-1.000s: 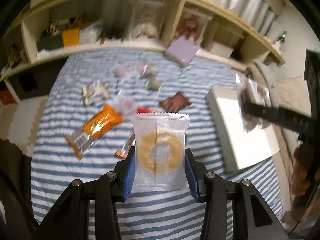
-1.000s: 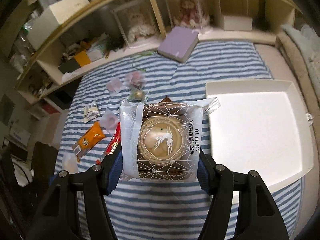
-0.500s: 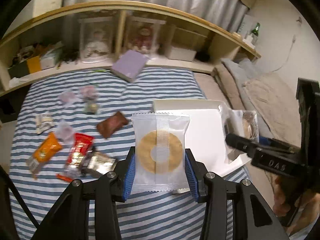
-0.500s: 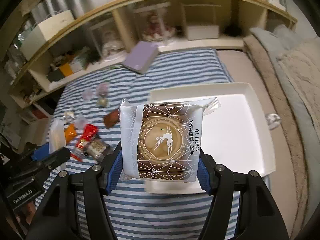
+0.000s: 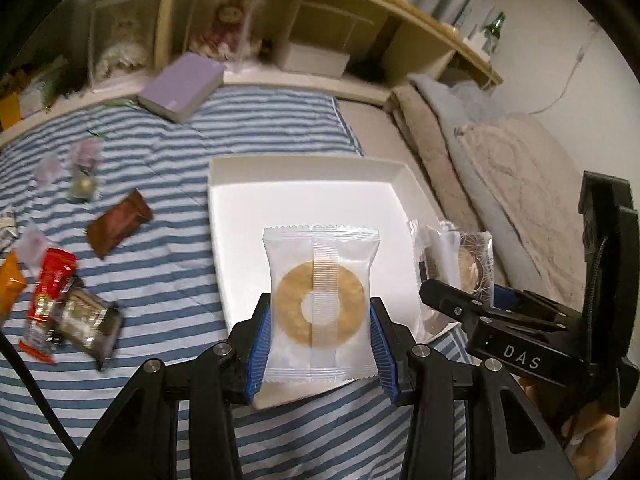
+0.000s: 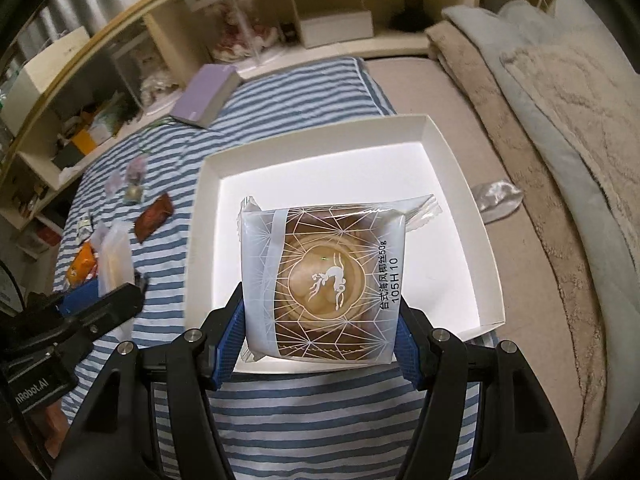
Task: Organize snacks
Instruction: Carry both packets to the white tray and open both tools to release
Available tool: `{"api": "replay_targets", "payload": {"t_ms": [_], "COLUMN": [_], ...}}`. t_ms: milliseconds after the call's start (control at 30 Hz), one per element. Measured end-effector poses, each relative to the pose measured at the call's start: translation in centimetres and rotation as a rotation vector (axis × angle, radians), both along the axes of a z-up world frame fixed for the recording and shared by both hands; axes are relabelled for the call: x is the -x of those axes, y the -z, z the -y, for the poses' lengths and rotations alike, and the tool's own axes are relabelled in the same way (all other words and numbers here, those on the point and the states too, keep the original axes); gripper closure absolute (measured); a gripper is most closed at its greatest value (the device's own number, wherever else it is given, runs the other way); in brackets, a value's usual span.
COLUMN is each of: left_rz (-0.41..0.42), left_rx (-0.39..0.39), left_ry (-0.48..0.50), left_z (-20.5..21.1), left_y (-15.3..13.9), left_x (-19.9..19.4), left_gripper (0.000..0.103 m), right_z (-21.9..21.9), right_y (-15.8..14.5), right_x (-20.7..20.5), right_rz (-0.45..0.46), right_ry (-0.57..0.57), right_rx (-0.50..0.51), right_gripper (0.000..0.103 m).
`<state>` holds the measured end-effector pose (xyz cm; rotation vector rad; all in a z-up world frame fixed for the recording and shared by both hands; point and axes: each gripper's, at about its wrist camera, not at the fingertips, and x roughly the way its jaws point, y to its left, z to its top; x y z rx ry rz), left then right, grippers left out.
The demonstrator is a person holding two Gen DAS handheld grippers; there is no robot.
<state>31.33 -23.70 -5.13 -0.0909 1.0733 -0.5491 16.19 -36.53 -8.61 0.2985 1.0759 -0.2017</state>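
Note:
My left gripper (image 5: pixel 320 340) is shut on a clear packet with a ring-shaped biscuit (image 5: pixel 320 304), held above the near edge of the white tray (image 5: pixel 304 164). My right gripper (image 6: pixel 320 340) is shut on a pastry packet with a white line pattern (image 6: pixel 324 276), held over the same white tray (image 6: pixel 452 168). In the left wrist view the right gripper (image 5: pixel 460 300) shows at the right with its pastry packet (image 5: pixel 472 260). In the right wrist view the left gripper (image 6: pixel 116 296) shows at the left with its biscuit packet (image 6: pixel 114 260). The tray's floor looks bare.
Several loose snacks lie on the striped blanket left of the tray: a brown packet (image 5: pixel 118 226), a red packet (image 5: pixel 52 284), an orange packet (image 5: pixel 8 284), a dark foil packet (image 5: pixel 90 324). A lilac book (image 5: pixel 182 86) lies by the shelf. Folded blankets (image 6: pixel 560 120) lie to the right.
Both grippers have swung to the right, away from the loose snacks, and now hang over the white tray. Each keeps its packet. The right gripper now sits closer beside the left one.

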Motion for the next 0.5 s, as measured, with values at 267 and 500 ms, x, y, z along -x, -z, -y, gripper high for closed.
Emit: {"api": "replay_targets", "payload": {"t_ms": [267,500], "left_rz": [-0.047,-0.060], "left_rx": [-0.031,-0.042], "left_ry": [0.011,0.015], "left_z": [4.0,6.0], "left_y": [4.8,7.4], "left_x": [-4.9,-7.8], "left_gripper": [0.058,0.057], "right_z": [2.6,5.5], "right_y": [3.4,5.2], "right_x": [-1.3,-3.0], "right_rz": [-0.050,-0.057], "right_ry": [0.036,0.099], "right_rx": [-0.026,-0.079], "right_gripper": [0.038,0.038]}}
